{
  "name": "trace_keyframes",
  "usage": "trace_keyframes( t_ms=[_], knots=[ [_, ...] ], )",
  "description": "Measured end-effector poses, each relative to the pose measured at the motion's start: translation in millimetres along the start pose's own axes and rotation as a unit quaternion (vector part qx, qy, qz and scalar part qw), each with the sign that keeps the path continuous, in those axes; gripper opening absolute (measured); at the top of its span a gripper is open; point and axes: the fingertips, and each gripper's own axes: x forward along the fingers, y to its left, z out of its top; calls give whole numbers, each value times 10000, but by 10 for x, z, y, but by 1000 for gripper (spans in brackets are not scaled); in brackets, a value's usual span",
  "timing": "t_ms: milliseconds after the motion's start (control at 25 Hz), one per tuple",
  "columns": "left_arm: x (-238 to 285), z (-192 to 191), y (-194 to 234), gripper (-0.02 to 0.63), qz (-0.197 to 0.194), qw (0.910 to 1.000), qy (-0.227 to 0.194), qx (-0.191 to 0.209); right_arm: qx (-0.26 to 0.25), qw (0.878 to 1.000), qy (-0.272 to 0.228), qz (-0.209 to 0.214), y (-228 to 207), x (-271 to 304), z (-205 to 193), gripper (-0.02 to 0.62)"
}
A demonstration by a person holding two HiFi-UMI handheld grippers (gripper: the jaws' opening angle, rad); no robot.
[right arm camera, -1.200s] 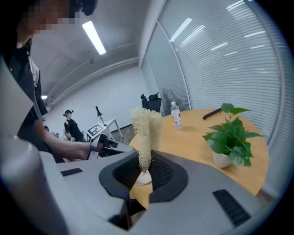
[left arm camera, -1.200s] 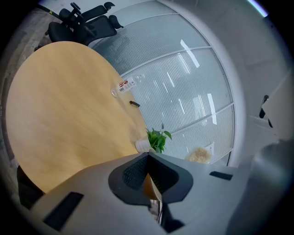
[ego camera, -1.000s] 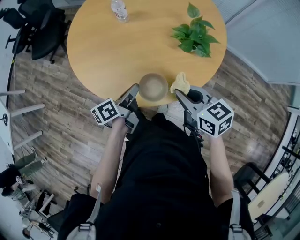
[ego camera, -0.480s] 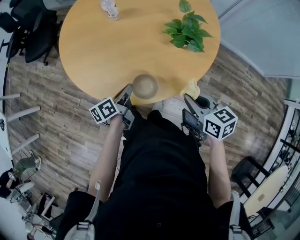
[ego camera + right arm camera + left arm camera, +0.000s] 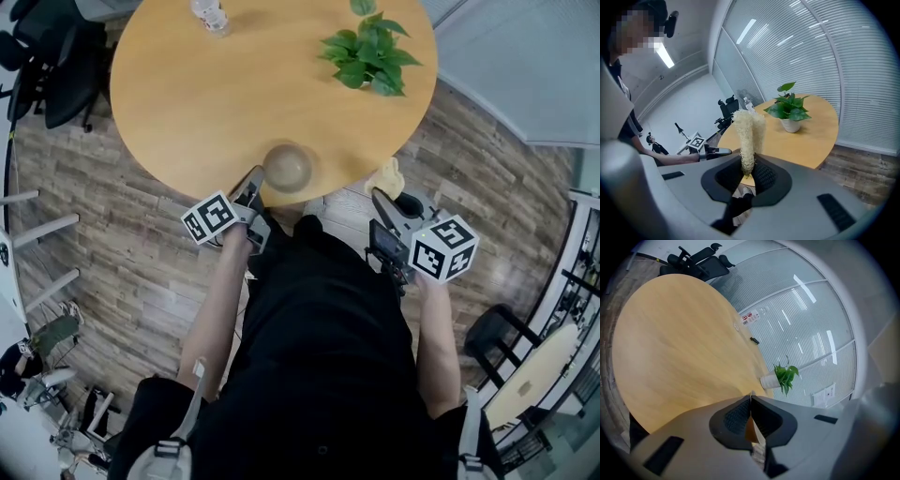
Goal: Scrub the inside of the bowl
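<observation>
Head view has the bowl [image 5: 288, 167] sitting upright on the round wooden table [image 5: 187, 103], right at the near edge in front of me. My left tongs [image 5: 750, 397] are clenched, tips pressed together, and nothing is pinched between them. Their own view just looks out over the bare tabletop. From above those tips sit right up against the bowl's left side, but it's too small there for me to say if they're actually touching it. My right tongs [image 5: 747, 166] are grasping a pale, fibrous scrubber [image 5: 748, 136] by its bottom end, so it sticks straight up out of the jaws. In the head view the scrubber is off to the right of the bowl, well apart from it, just past the table edge and over the wood floor [image 5: 112, 253] rather than over the tabletop. Further back on the table there's a potted plant [image 5: 366, 52] on the right side and a water bottle [image 5: 208, 14] at the far left edge.
</observation>
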Motion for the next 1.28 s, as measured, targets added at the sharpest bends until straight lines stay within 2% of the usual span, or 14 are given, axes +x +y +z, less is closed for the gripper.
trace_keyframes(
  t_ms=[400,760,840,920,1160,1280],
  knots=[
    [-13,-12,119,12,271,9994,30,199,30,10000,4,53,7,23,-15,41],
    [-63,-18,180,17,356,9988,65,328,-38,10000,-2,86,72,45,19,41],
    [-77,-22,180,37,308,9989,70,334,-51,9999,12,101,93,56,10,41],
    [-94,-16,186,100,279,9990,66,342,-66,9999,25,118,110,69,8,41],
    [-200,53,194,104,355,9984,-76,423,-108,9998,14,177,111,91,57,41],
    [-270,92,138,104,383,9971,-107,646,-153,9996,-39,243,108,114,113,41]
  ],
)
